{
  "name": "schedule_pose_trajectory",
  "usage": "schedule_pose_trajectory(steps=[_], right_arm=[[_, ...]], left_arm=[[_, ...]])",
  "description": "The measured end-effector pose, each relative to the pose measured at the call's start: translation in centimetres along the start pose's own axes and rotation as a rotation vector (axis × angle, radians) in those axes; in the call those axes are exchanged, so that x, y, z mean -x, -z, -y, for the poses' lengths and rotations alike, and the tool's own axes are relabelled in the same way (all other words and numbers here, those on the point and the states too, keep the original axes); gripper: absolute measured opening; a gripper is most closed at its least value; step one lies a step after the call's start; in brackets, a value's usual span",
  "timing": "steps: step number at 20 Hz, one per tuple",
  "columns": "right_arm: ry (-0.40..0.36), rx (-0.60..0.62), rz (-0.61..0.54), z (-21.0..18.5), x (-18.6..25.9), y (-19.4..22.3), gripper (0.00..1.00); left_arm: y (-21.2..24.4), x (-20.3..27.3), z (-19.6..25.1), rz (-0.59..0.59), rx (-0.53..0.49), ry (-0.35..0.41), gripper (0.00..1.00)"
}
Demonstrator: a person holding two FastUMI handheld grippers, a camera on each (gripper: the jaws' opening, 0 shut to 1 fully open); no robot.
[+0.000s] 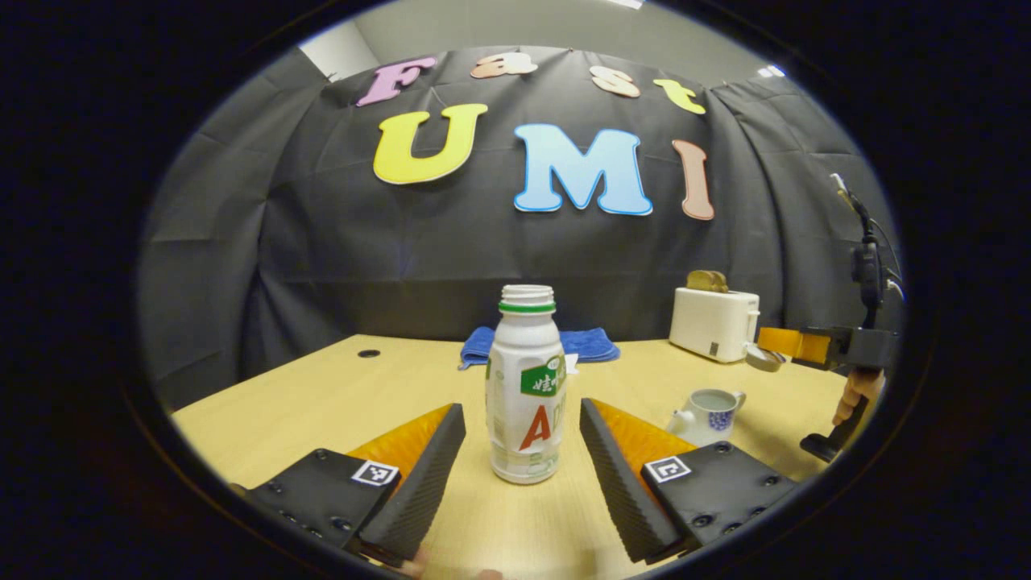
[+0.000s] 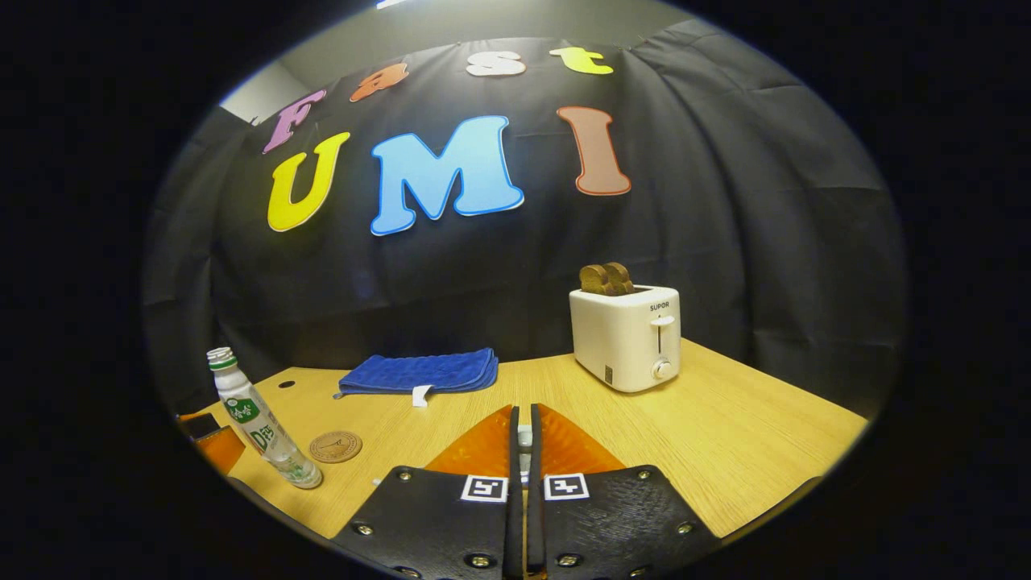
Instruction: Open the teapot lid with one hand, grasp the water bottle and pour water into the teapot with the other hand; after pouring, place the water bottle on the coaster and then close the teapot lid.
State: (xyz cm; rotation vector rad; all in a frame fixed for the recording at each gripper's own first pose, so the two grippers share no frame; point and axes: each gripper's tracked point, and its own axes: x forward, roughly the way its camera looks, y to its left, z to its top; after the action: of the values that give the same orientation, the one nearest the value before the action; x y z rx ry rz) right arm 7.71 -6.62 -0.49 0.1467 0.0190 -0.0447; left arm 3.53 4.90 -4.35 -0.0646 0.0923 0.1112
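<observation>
Squarely between left gripper [image 1: 522, 459] fingers: bottle [image 1: 525, 385]

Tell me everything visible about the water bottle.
The water bottle is a small white plastic-looking bottle with a green neck ring and a printed label. Its cap is off, leaving the threaded mouth open. It stands upright on the wooden table, between the open fingers of the left claw, which do not touch it. In the right gripper view it stands beside a round coaster.
</observation>
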Motion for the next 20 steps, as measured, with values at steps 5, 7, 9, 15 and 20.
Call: schedule_pose_trajectory(steps=[5, 7, 9, 15, 20], right_arm=[[-0.017, -0.023, -0.014, 0.5, 0.0, 0.7, 0.02], [-0.028, -0.027, -0.010, 0.5, 0.3, 0.7, 0.02], [-0.036, -0.035, -0.016, 0.3, 0.4, 0.9, 0.02], [-0.047, -0.037, -0.012, 0.3, 0.7, 0.8, 0.02], [-0.038, -0.056, -0.017, 0.9, 0.7, 1.0, 0.02]], left_arm=[[2.1, -2.7, -0.1, -0.068, -0.005, -0.006, 1.00], [2.7, -3.5, -0.3, -0.080, -0.009, -0.012, 1.00], [2.9, -4.3, -0.2, -0.091, -0.023, -0.012, 0.93], [2.7, -6.4, -0.1, -0.094, -0.068, -0.014, 0.95], [2.5, -7.0, 0.6, -0.102, -0.098, -0.005, 0.84]])
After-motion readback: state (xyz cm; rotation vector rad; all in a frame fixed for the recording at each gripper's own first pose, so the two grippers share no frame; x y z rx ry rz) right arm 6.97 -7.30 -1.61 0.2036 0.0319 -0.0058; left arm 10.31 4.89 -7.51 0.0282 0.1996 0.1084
